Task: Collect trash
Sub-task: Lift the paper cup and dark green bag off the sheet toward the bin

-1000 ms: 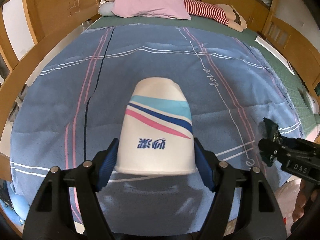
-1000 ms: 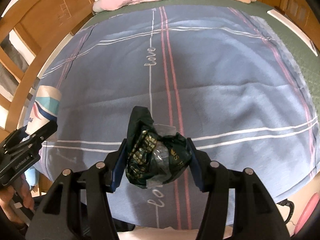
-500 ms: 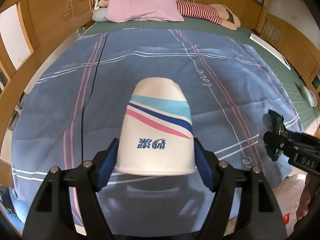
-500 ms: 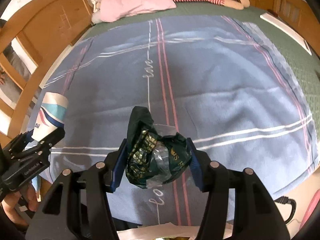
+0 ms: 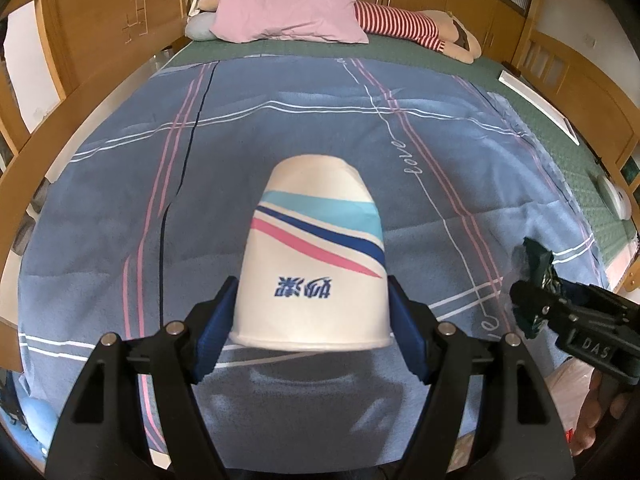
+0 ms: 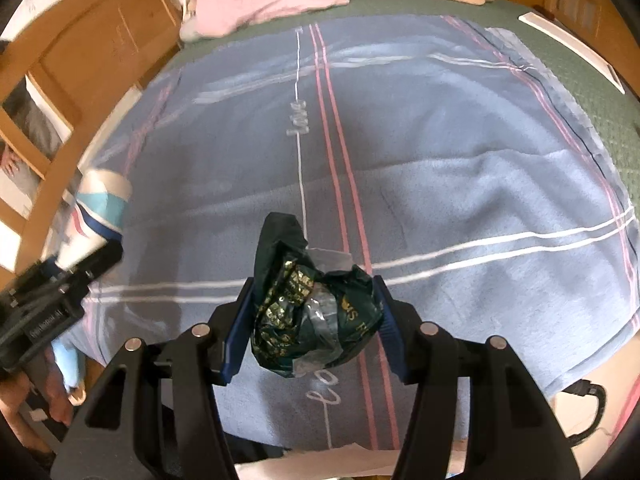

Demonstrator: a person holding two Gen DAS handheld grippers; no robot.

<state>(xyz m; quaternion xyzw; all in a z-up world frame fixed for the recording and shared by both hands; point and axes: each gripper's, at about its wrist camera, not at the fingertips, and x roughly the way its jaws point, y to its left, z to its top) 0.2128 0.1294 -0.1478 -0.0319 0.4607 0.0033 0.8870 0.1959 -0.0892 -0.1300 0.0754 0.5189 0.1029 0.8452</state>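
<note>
Item 1: cup (image 5: pixel 312 264). White paper, striped, upside down, rim toward me. My left tongs (image 5: pixel 310 336) are clamped on it near the rim, both blue pads pressed to its sides. It hangs above the blanket (image 5: pixel 280 128), dead centre of the left view; in the right view it shows at 9 o'clock.

Item 2: wrapper (image 6: pixel 312 304). Dark green crumpled foil. My right tongs (image 6: pixel 310 324) are clenched on it, pads on either side of the wad. Centre of the right view; at 4 o'clock in the left view.

Item 3: bed. Blue blanket, no other litter that I can see on it. Pillow (image 5: pixel 288 12) at 12 o'clock.

Bin: none in view that I can be sure of.

Risks, as I judge them:
- Cup: thin wall. Too hard a squeeze would buckle it; too slack and the tapered side slides out forward.
- Wrapper: loose folds, slick foil. A quick swing could let it slip from the pads onto the blanket.
- Both hands full; a drop means setting something down first.
</note>
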